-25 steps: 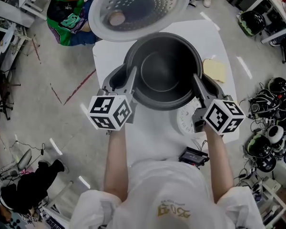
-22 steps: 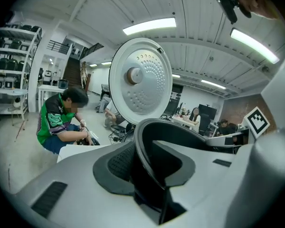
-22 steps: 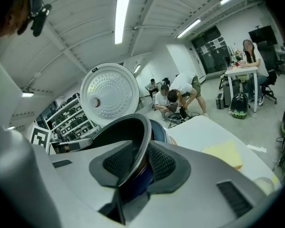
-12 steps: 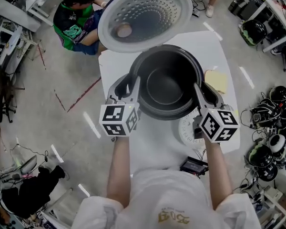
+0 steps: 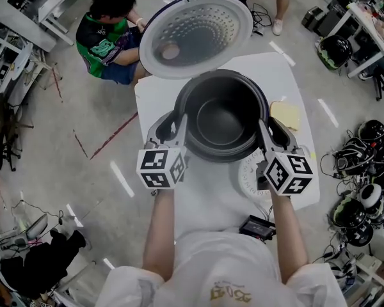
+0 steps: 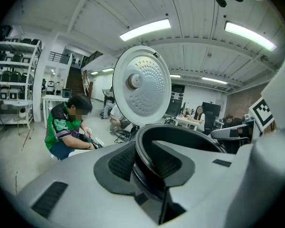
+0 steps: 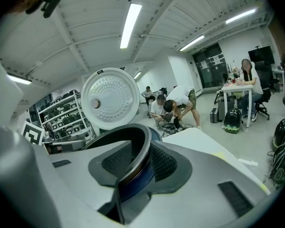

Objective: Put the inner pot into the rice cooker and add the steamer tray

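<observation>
The dark inner pot (image 5: 223,115) sits in front of the open white perforated lid (image 5: 195,36) of the rice cooker, whose blue body (image 7: 135,182) shows just under the pot's rim. My left gripper (image 5: 178,117) is shut on the rim's left side (image 6: 143,148). My right gripper (image 5: 264,123) straddles the rim's right side (image 7: 141,151). Its jaws have just been opening, the rim still stands between them, and a narrow gap shows at the outer pad. A white round steamer tray (image 5: 248,171) lies on the table under my right gripper.
The white table (image 5: 205,190) also holds a yellow pad (image 5: 285,114) at the right and a black device (image 5: 259,210) near the front edge. A person in green (image 5: 109,34) crouches on the floor behind the table at the left. Helmets and cables lie on the floor at the right.
Both grippers stay at the pot's rim and have rolled slightly. The pot looks a little smaller and farther off in the head view, and more of the lid is in frame.
</observation>
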